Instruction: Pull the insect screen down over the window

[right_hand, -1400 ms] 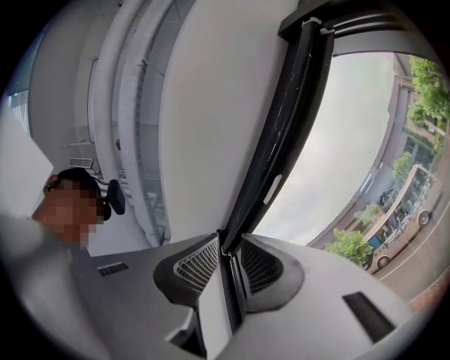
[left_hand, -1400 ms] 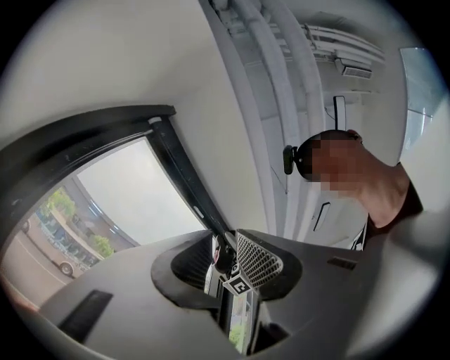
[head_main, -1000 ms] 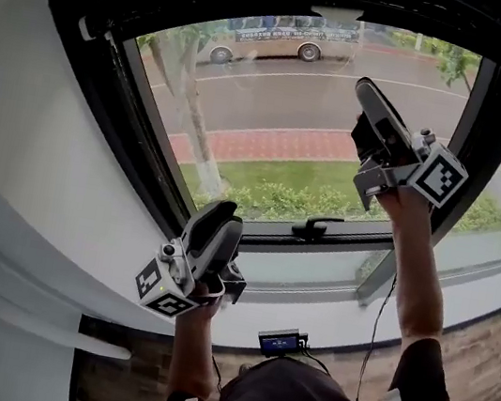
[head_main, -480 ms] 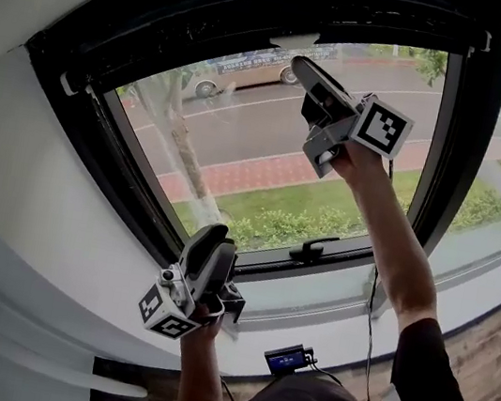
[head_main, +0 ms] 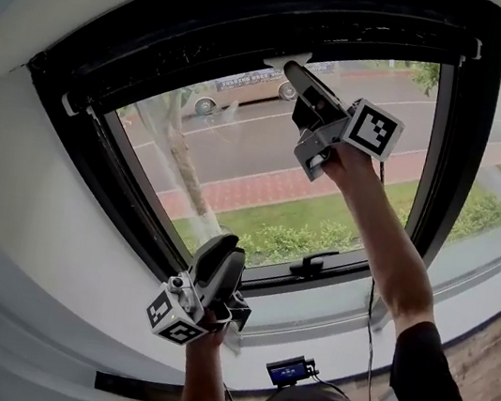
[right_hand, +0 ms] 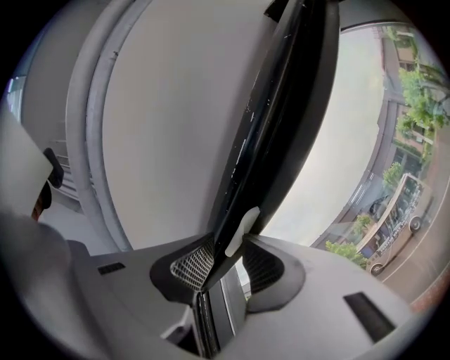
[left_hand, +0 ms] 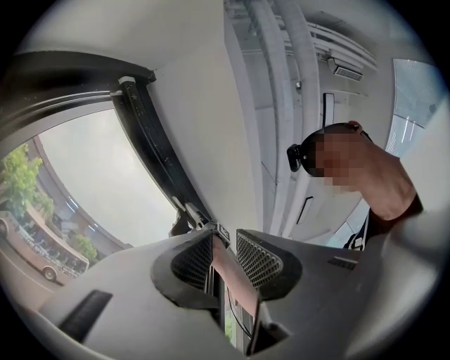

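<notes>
The insect screen's black bar (head_main: 260, 30) lies rolled up along the top of the window frame, with a small white pull tab (head_main: 282, 58) at its lower edge. My right gripper (head_main: 293, 68) is raised to it on an outstretched arm. In the right gripper view the bar (right_hand: 274, 126) and the tab (right_hand: 239, 228) run down between the open jaws of that gripper (right_hand: 228, 256). My left gripper (head_main: 224, 244) hangs low by the window's bottom left corner. Its jaws (left_hand: 223, 242) stand open on nothing, pointing up along the frame.
A black window handle (head_main: 313, 262) sits on the bottom rail. A thick black mullion (head_main: 456, 134) bounds the pane on the right. A small device with a blue screen (head_main: 290, 371) and a cable lie on the floor below. White wall flanks the frame at left.
My right gripper has risen up and to the left, from mid-pane to the screen bar at the top. The left gripper has stayed low near the sill.
</notes>
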### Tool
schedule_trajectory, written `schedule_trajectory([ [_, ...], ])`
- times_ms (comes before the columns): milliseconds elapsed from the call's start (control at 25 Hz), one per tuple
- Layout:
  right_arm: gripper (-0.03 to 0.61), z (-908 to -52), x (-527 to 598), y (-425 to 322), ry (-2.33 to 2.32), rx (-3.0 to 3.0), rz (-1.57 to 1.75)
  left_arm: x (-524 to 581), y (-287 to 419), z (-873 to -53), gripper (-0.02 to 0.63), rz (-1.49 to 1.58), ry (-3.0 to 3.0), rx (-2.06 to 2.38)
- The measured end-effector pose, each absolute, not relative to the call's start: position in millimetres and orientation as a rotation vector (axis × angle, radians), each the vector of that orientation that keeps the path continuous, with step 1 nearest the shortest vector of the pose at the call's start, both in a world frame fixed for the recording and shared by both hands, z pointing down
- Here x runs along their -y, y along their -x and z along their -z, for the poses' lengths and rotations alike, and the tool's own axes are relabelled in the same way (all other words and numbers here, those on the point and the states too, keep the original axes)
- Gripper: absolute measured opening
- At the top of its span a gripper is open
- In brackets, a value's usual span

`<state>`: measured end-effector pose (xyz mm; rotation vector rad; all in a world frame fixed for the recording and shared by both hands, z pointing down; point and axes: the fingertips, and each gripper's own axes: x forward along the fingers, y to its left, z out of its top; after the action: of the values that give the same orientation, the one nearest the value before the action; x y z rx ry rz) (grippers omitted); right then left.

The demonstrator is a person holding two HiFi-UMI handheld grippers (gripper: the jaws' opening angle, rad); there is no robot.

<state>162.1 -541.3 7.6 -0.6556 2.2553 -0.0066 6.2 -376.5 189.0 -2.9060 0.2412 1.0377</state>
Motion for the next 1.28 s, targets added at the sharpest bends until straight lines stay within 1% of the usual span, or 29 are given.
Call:
schedule_trajectory([
  [200, 0.117, -6, 547, -161, 0.643, -2.256, 0.054, 378, -7, -187, 0.103, -1.061, 2.922, -0.240],
  [360, 0.057, -11, 556, -165, 0.636, -2.205, 0.179, 376, -8, -187, 0.103, -1.068, 2.929, -0.234],
  [640, 0.056, -11, 558, -166, 0.659, -2.162, 0.254, 380, -5, -189, 0.103, -1.093, 2.933, -0.233],
  [840, 0.038, -12, 557, -166, 0.586, -2.149, 0.263, 378, -6, -189, 0.103, -1.108, 2.958, -0.235],
  [1040, 0.031, -14, 557, -165, 0.555, -2.116, 0.274, 380, 6, -201, 0.103, -1.075, 2.916, -0.261],
  [1280, 0.026, -17, 555, -167, 0.545, -2.072, 0.279, 376, 15, -196, 0.103, -1.100, 2.915, -0.300],
])
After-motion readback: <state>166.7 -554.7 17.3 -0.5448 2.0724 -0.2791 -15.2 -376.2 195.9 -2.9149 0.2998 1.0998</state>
